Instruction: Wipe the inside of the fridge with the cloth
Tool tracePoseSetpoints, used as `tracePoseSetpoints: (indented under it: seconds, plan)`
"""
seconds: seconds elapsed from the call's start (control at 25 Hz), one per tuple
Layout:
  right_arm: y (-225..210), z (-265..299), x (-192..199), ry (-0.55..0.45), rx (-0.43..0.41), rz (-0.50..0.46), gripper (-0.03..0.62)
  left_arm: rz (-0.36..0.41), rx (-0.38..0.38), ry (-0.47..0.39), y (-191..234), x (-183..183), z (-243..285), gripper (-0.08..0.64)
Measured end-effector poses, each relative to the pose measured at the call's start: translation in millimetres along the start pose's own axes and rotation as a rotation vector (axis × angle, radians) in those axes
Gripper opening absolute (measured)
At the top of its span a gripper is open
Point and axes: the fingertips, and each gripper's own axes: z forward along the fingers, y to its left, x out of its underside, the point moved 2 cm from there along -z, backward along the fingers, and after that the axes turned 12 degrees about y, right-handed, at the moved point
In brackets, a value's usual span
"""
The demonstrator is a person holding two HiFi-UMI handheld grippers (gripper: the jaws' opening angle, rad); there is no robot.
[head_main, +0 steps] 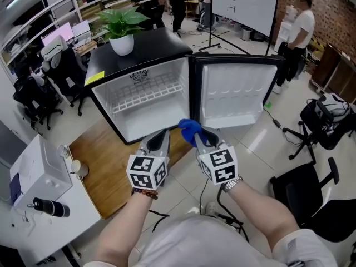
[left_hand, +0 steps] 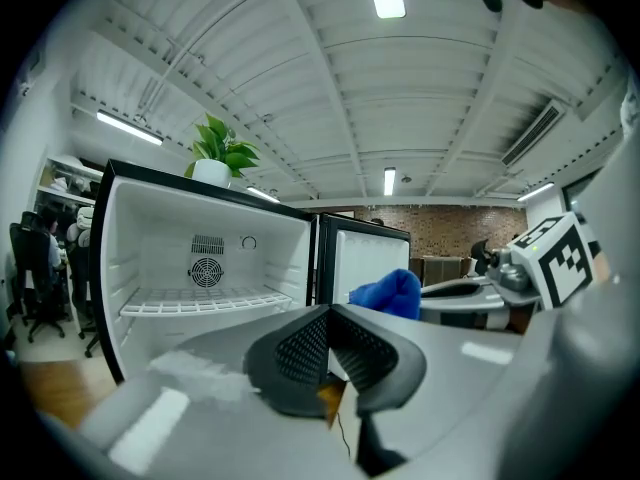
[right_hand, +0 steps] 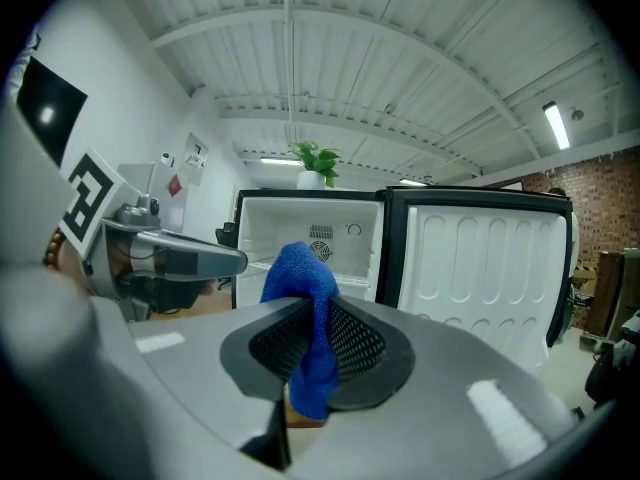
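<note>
1. The right gripper clamps the blue cloth; the left gripper is clenched on nothing.
2. The open fridge lies just ahead of the cloth, its cavity facing both grippers.

Head view looks down; tool views level, sharing fridge.

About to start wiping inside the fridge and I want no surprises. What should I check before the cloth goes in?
1. Fridge door open wide: ok.
2. Blue cloth clamped in right claw: ok.
3. Left claw shut, holding nothing: ok.
4. Wire shelf bare of items: ok.
5. Potted plant upright on the fridge: ok.
6. Cloth damp enough: cannot tell.
</note>
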Motion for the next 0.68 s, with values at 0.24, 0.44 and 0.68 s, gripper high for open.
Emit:
tracePoseSetpoints:
  seconds: [0.24,0.44,0.68]
  plan:
    - [11.4,-0.4,-3.2,-0.006,-0.007,-0.005,0.043,0.004,-0.006,-0.01,3.3,0.0,-9.1,0.005]
    - [17.1,-0.4,-4.4,-0.009,-0.009,-0.01,0.043,0.011,-0.012,-0.017,5.2,1.0,-13.8,0.005]
    - [23.3,3.7,-3.9,-0.004,-0.007,-0.014,0.043,0.013,-0.016,-0.02,11.9,4.0,-17.2,0.005]
